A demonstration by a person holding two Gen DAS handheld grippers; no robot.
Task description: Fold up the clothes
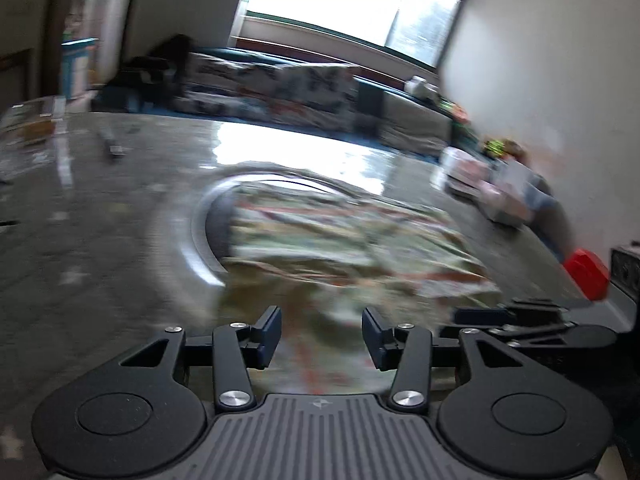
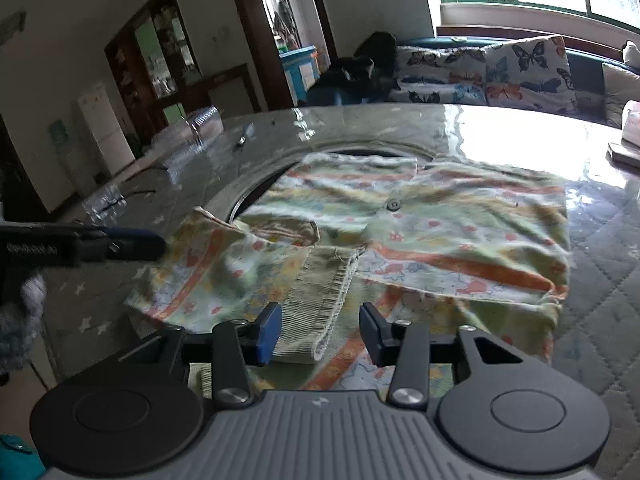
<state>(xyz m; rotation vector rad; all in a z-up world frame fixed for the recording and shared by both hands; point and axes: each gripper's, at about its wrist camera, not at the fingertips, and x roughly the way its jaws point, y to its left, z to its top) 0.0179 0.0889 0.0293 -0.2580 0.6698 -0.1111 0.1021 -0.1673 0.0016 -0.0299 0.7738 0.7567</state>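
Your left gripper (image 1: 321, 332) is hovering with jaws apart over the patterned shirt (image 2: 420, 216) lying on the glossy table (image 2: 520, 136). Your right gripper (image 2: 320, 330) is straddling its ribbed cuff (image 2: 320, 296), pads not pressing. Butterfly cushions (image 2: 520, 68) are sitting behind.

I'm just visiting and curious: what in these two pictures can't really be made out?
- Left wrist view: the garment is smeared by motion blur; its print and folds are unreadable.
- Left wrist view: items by the wall are blurred beyond naming.
- Right wrist view: the garment's near edge is hidden behind the right claw.
- Right wrist view: the left claw is cut off by the left edge.
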